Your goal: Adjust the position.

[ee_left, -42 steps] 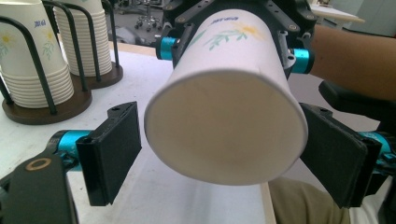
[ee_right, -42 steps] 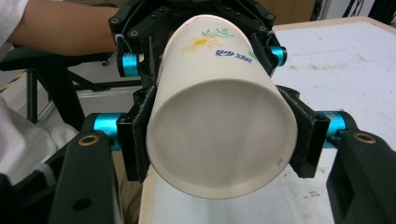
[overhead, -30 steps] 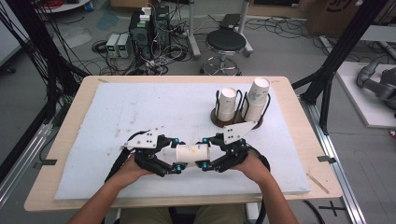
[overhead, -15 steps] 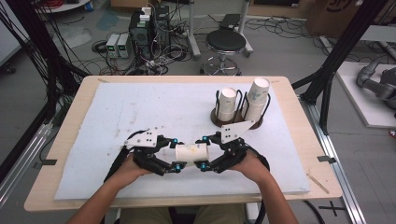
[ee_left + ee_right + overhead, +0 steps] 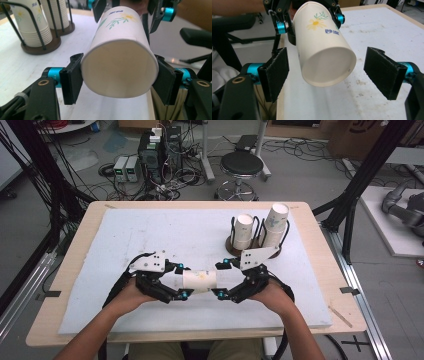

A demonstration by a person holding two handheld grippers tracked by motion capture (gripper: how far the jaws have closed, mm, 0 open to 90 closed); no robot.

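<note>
A white paper cup with a yellow flower print lies sideways in the air between my two grippers, near the table's front edge. My left gripper is shut on one end of the cup. In the left gripper view both pads press against the cup. My right gripper is open around the other end. In the right gripper view its pads stand clear of the cup, with a gap on each side. A hand holds each gripper.
A dark wire cup rack stands at the back right of the white mat with two stacks of paper cups in it. The same rack appears in the left gripper view. A stool and electronics sit on the floor beyond the table.
</note>
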